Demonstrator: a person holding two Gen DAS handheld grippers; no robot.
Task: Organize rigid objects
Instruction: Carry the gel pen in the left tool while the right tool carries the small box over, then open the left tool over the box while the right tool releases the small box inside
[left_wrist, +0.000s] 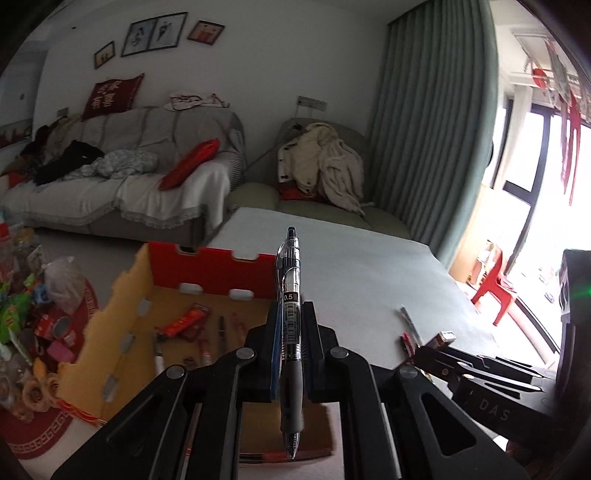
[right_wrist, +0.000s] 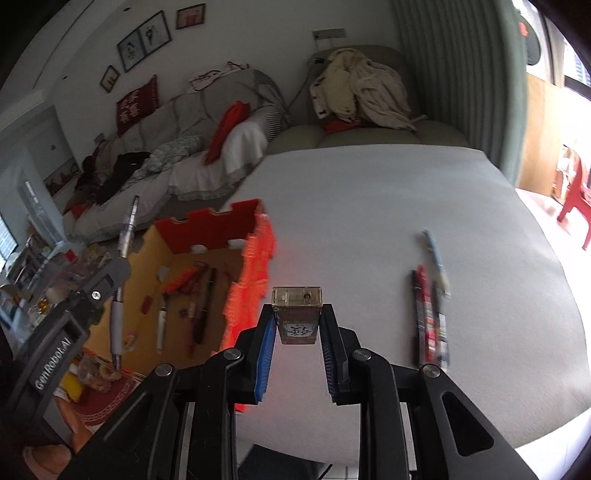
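My left gripper (left_wrist: 291, 305) is shut on a clear gel pen (left_wrist: 290, 266) with a grey grip, held upright between the pads over the near right corner of an open cardboard box (left_wrist: 207, 264) with red and yellow walls. Several pens (left_wrist: 221, 332) and a red pack lie on the box floor. My right gripper (right_wrist: 297, 309) is shut on a small brown lighter (right_wrist: 297, 326) above the pale table (right_wrist: 369, 203), just right of the box (right_wrist: 207, 229). Three pens (right_wrist: 430, 314) lie on the table to its right. The left gripper (right_wrist: 120, 267) with its pen shows at the left.
Snack packets and artificial flowers (left_wrist: 33, 325) clutter a red mat left of the box. Beyond the table stand a draped sofa (left_wrist: 129, 177), an armchair piled with clothes (left_wrist: 321, 166), a green curtain (left_wrist: 436, 129) and a red plastic chair (left_wrist: 493, 284).
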